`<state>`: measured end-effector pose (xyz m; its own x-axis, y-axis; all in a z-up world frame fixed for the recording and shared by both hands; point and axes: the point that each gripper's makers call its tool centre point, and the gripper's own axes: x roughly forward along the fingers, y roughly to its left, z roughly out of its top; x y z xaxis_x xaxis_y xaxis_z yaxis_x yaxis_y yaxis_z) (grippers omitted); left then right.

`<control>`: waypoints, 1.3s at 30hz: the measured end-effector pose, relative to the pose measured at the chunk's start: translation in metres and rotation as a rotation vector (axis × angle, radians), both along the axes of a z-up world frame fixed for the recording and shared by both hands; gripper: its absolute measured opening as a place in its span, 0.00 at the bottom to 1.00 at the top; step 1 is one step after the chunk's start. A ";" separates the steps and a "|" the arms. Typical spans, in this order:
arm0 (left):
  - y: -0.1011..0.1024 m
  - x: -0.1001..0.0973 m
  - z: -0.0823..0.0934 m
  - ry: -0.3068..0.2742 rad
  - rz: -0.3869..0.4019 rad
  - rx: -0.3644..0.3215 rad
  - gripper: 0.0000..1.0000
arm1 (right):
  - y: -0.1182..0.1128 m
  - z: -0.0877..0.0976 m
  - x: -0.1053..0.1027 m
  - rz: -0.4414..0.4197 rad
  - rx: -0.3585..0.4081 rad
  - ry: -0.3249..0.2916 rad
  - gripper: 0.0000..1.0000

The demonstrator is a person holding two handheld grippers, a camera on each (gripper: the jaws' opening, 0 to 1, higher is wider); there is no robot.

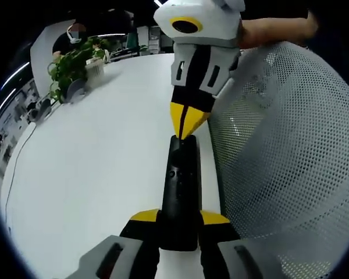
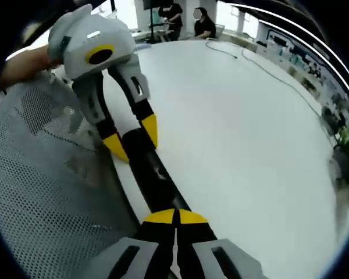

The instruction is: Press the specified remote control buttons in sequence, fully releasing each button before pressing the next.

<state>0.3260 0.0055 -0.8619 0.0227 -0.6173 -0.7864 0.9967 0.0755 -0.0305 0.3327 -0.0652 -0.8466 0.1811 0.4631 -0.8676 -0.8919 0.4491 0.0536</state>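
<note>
A slim black remote control (image 1: 180, 186) lies along the white table's (image 1: 104, 157) edge, next to a mesh chair. My left gripper (image 1: 180, 217) is shut on the remote's near end, one yellow tip on each side. My right gripper (image 1: 189, 122) comes down from above, shut, its joined yellow tips touching the remote's far end. In the right gripper view, the right gripper (image 2: 175, 217) rests tip-down on the remote (image 2: 154, 174), while the left gripper (image 2: 132, 138) clasps the other end. The button under the tips is hidden.
A grey mesh chair back (image 1: 279, 145) (image 2: 41, 174) stands close along the table's edge. A potted plant (image 1: 75, 67) and a thin cable (image 2: 262, 58) sit at the far side. People (image 2: 192, 23) stand beyond the table. A hand (image 1: 273, 29) holds the right gripper.
</note>
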 end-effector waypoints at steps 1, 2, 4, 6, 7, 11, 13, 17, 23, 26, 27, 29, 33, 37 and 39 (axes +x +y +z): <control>-0.001 0.000 0.000 0.001 0.000 -0.003 0.25 | 0.002 0.001 0.001 0.007 0.005 -0.009 0.00; 0.000 0.000 0.000 0.000 -0.001 0.001 0.25 | 0.002 0.000 0.001 0.013 0.003 -0.013 0.00; 0.000 0.000 0.000 -0.001 -0.001 0.000 0.25 | 0.002 -0.002 -0.002 0.023 -0.003 -0.006 0.00; 0.000 0.000 0.000 0.001 0.000 0.001 0.25 | 0.000 -0.007 -0.005 0.041 -0.029 0.008 0.00; 0.000 0.000 0.000 0.000 -0.001 0.002 0.25 | 0.001 -0.006 -0.004 0.057 -0.023 -0.015 0.00; 0.000 0.000 0.000 0.000 -0.002 0.003 0.25 | 0.001 -0.005 -0.005 0.089 -0.052 -0.031 0.00; 0.000 0.000 -0.001 0.001 -0.003 0.003 0.25 | 0.001 -0.006 -0.005 0.109 -0.066 -0.046 0.00; 0.000 0.000 -0.001 0.001 -0.006 0.005 0.25 | 0.000 -0.007 -0.004 0.139 -0.074 -0.065 0.00; 0.000 0.000 -0.001 0.000 -0.005 0.005 0.25 | 0.000 -0.006 -0.003 0.085 -0.032 -0.018 0.00; 0.000 0.000 -0.001 0.001 -0.004 0.004 0.25 | 0.003 -0.005 -0.002 0.087 -0.019 -0.025 0.00; 0.000 0.000 -0.001 0.001 -0.004 0.005 0.25 | 0.005 -0.003 -0.003 0.094 -0.014 -0.029 0.00; 0.000 0.000 0.000 0.002 -0.005 0.004 0.25 | 0.011 0.000 -0.002 0.108 0.008 -0.042 0.00; 0.000 0.000 0.000 0.002 -0.005 0.004 0.25 | 0.012 -0.004 -0.005 0.148 -0.008 -0.036 0.00; 0.000 0.000 0.000 0.003 -0.009 0.005 0.25 | 0.012 -0.008 -0.006 0.218 -0.042 -0.033 0.00; 0.000 0.000 0.000 0.005 -0.009 0.005 0.25 | 0.012 -0.008 -0.006 0.260 -0.052 -0.042 0.00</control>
